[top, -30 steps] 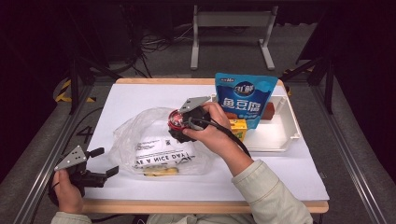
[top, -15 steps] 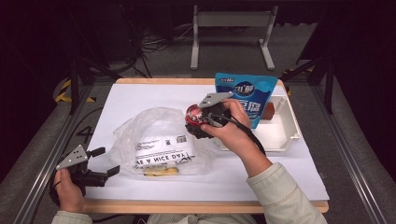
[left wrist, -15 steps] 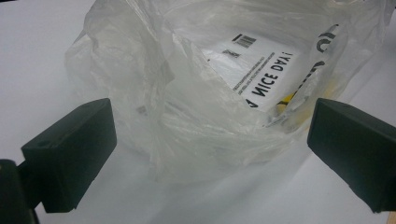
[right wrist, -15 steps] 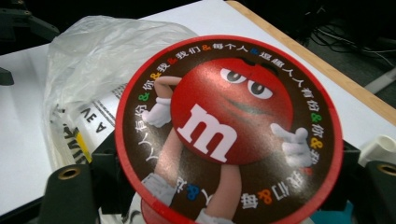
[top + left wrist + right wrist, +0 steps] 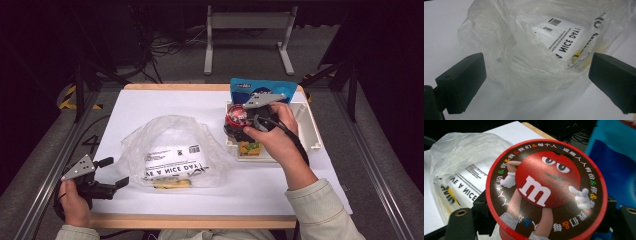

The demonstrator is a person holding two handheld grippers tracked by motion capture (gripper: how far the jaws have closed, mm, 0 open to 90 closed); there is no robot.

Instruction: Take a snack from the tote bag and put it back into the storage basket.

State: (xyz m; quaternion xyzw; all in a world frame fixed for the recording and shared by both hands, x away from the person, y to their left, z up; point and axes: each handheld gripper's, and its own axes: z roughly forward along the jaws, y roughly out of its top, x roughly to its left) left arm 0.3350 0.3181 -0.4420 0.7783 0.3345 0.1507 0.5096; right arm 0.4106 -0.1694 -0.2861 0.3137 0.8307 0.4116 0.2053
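Where clamped: candy tin [image 5: 546,190] between right tongs [image 5: 541,220]

Pale sleeves [image 5: 320,210]; black grippers with blocky jaws, grey three-cornered plates [image 5: 78,167].

The tin [image 5: 546,192] is round, with a red rim and a brown lid printed with a red M&M character and a ring of coloured Chinese characters. It is clamped between the right tongs [image 5: 235,122], lid tilted upward, above the left edge of the white tray [image 5: 314,134], at 2 o'clock from the plastic bag [image 5: 170,150].
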